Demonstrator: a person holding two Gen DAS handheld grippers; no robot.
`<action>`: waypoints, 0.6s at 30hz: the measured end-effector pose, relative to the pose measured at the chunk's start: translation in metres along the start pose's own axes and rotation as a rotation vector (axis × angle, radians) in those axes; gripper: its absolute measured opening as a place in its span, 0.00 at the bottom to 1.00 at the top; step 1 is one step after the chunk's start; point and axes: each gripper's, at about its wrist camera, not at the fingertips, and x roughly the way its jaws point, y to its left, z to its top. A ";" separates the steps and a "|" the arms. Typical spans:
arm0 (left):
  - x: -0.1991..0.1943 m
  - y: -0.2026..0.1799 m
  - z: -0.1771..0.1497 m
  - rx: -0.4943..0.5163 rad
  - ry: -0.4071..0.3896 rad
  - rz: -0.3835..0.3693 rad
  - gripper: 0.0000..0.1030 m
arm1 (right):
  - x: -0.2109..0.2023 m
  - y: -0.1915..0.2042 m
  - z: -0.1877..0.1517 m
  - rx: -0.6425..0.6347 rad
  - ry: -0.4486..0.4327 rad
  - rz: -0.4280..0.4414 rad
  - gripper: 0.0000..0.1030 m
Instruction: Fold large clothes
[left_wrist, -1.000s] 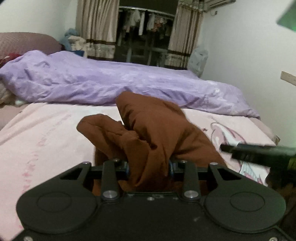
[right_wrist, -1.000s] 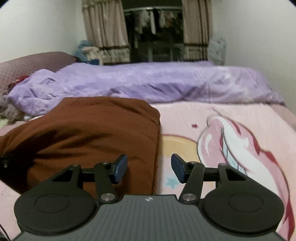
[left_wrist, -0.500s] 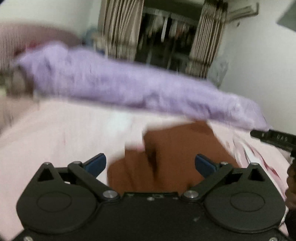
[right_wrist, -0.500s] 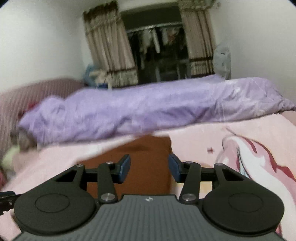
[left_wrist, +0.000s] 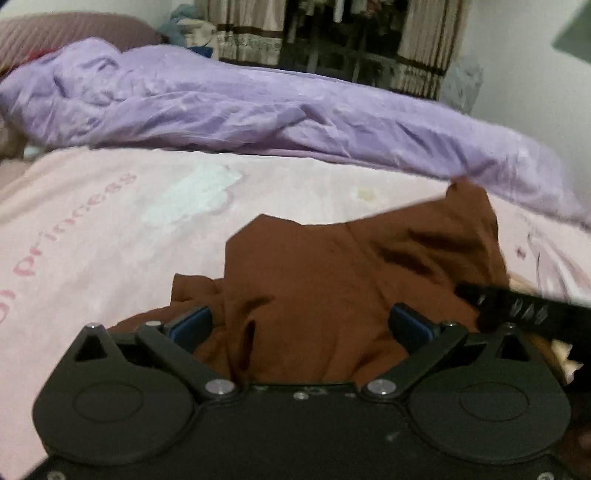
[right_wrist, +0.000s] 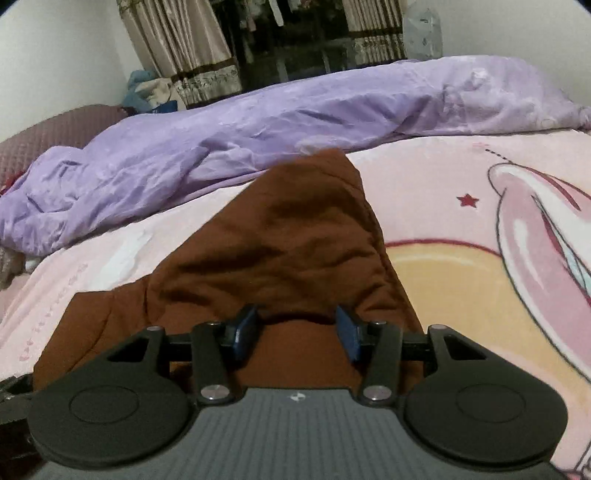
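Brown garment (left_wrist: 354, 280) bunched on pink bed sheet (left_wrist: 110, 229), short of purple duvet (left_wrist: 258, 107). Left gripper (left_wrist: 301, 326) fingers spread wide, nothing held; right gripper (right_wrist: 295, 332) fingers half-open, cloth between, unpinched. Edges to be aligned, creases flattened.

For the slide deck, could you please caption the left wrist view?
Left claw open wide over the crumpled brown garment on a pink printed bedsheet, purple duvet behind.

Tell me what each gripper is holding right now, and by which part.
Nothing is held. The left gripper has just opened wide, and the brown garment lies loose between its fingers. The right gripper stands open over the garment, pads clear of it.
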 end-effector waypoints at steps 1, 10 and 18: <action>0.002 0.000 0.001 0.000 -0.005 -0.003 1.00 | 0.001 0.001 0.001 -0.007 0.001 -0.006 0.56; -0.031 0.005 0.029 0.091 -0.057 0.076 1.00 | -0.012 0.016 0.029 -0.059 0.066 -0.015 0.58; -0.039 0.004 0.068 0.141 -0.127 0.050 1.00 | -0.013 0.020 0.078 -0.094 -0.056 -0.059 0.58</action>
